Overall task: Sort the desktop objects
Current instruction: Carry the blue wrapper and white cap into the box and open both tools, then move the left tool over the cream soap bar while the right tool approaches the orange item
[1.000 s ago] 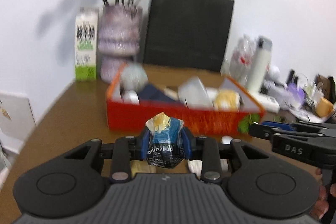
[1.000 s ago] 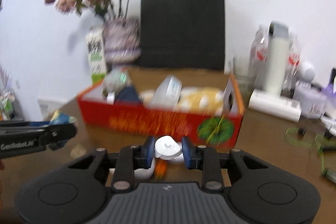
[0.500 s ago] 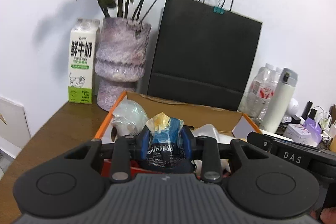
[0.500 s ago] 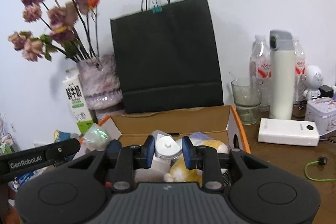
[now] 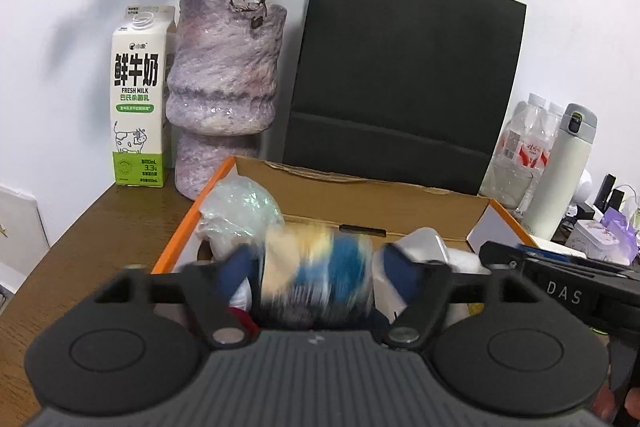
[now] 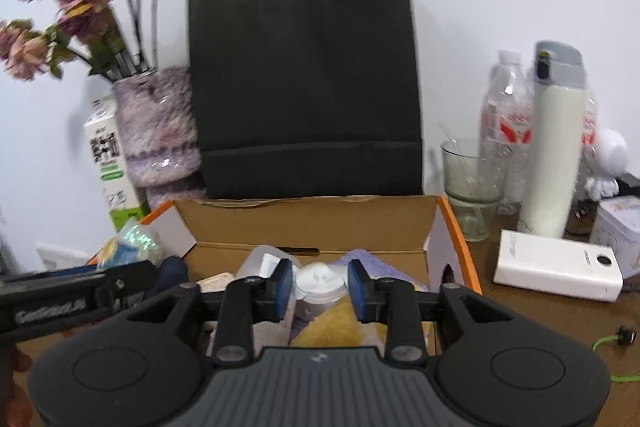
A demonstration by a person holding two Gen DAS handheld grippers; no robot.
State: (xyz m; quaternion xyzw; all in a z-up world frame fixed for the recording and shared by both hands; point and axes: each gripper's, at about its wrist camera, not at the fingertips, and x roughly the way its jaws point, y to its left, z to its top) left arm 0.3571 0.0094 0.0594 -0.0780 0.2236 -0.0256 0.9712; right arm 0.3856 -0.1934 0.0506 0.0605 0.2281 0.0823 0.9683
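Both tongs spring apart over the box (image 5: 400, 203): left gripper (image 5: 316, 267) releases a blue packet (image 5: 320, 279), right gripper (image 6: 318, 287) a white bottle (image 6: 320, 287); best withdrawn straight back.

milk carton (image 5: 138, 99): "FRESH MILK", "3.3" | right tool (image 5: 568, 293): "DAS"

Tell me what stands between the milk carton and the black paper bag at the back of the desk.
A mottled purple vase holding dried flowers stands between the white-and-green milk carton and the black paper bag; the left wrist view shows it clearly.
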